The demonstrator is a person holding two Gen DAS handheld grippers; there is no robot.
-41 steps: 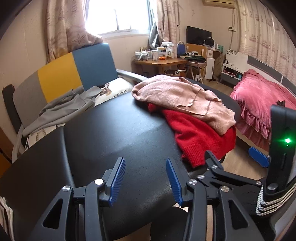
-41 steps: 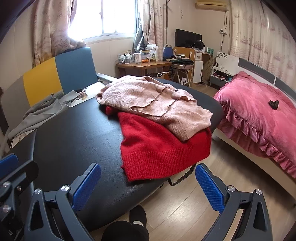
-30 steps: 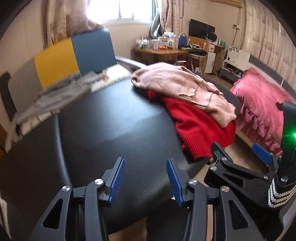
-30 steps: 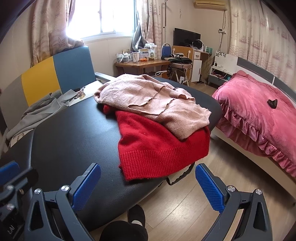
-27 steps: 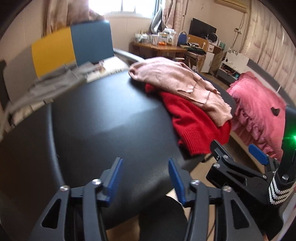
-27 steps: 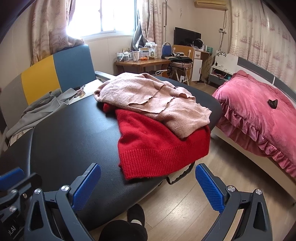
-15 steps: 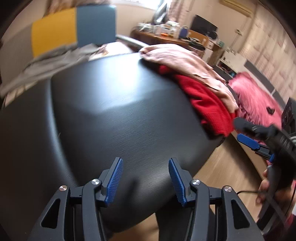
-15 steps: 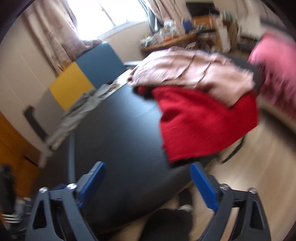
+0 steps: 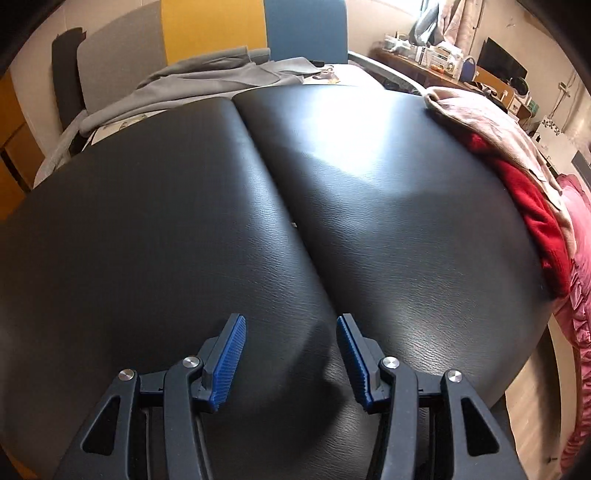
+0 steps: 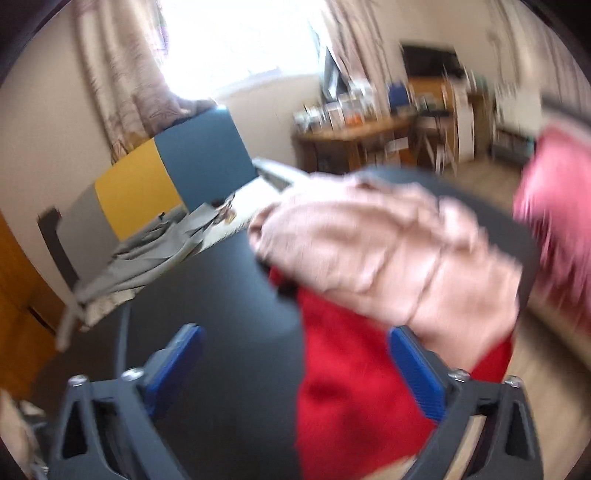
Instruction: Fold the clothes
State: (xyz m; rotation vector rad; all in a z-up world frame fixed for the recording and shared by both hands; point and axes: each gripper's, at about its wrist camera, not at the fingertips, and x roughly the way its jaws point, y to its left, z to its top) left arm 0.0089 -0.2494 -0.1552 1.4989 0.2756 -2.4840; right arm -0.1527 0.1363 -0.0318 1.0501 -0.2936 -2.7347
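A pale pink sweater [image 10: 388,251] lies on top of a red sweater [image 10: 351,387] on a black padded table [image 10: 221,314]. My right gripper [image 10: 295,369] is open and empty, low over the table, with the red sweater's edge between its fingers; this view is blurred. In the left wrist view the pink sweater [image 9: 491,122] and red sweater [image 9: 535,210] sit at the table's far right. My left gripper [image 9: 288,354] is open and empty over bare black table [image 9: 258,203], well left of the clothes.
A grey garment [image 9: 207,85] lies on a yellow, blue and grey sofa [image 9: 221,33] behind the table. A pink bed [image 9: 576,295] stands to the right. A cluttered wooden desk [image 10: 369,129] stands at the back by the window.
My left gripper has swung left and down over the bare table. My right gripper has moved forward and closer to the sweaters, which now fill its view.
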